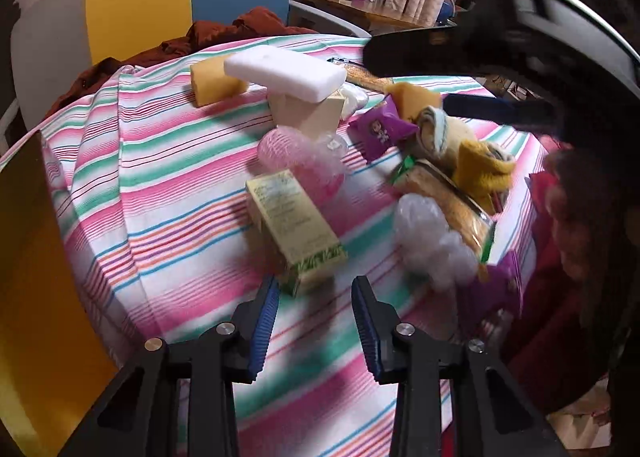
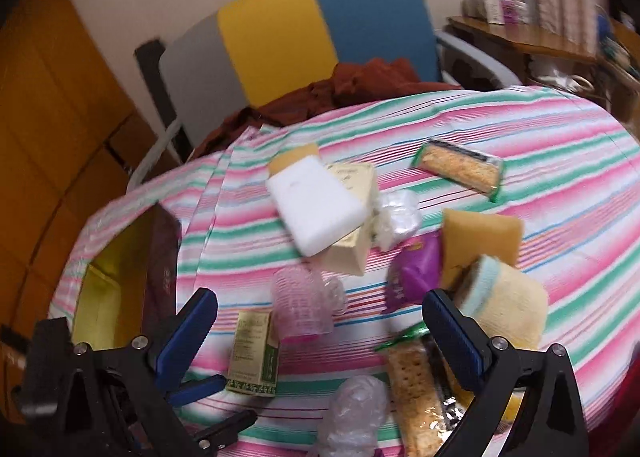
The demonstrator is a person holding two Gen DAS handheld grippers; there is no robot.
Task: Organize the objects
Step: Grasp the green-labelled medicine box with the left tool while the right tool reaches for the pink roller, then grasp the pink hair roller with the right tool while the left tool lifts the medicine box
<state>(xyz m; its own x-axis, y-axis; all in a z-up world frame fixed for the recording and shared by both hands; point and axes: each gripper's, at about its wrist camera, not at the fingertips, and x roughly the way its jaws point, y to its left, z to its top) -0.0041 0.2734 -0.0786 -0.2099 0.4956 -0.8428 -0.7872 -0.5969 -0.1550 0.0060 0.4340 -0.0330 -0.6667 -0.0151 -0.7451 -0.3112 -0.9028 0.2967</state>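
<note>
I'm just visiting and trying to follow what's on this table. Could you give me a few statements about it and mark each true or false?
1. The white foam block rests on top of a cream box. True.
2. The left gripper has its fingers clamped on the green-and-cream carton. False: the fingers are open and the carton lies on the cloth just ahead.
3. The tablecloth is plain white. False: it is striped pink, green and white.
4. The right gripper holds nothing. True.
</note>
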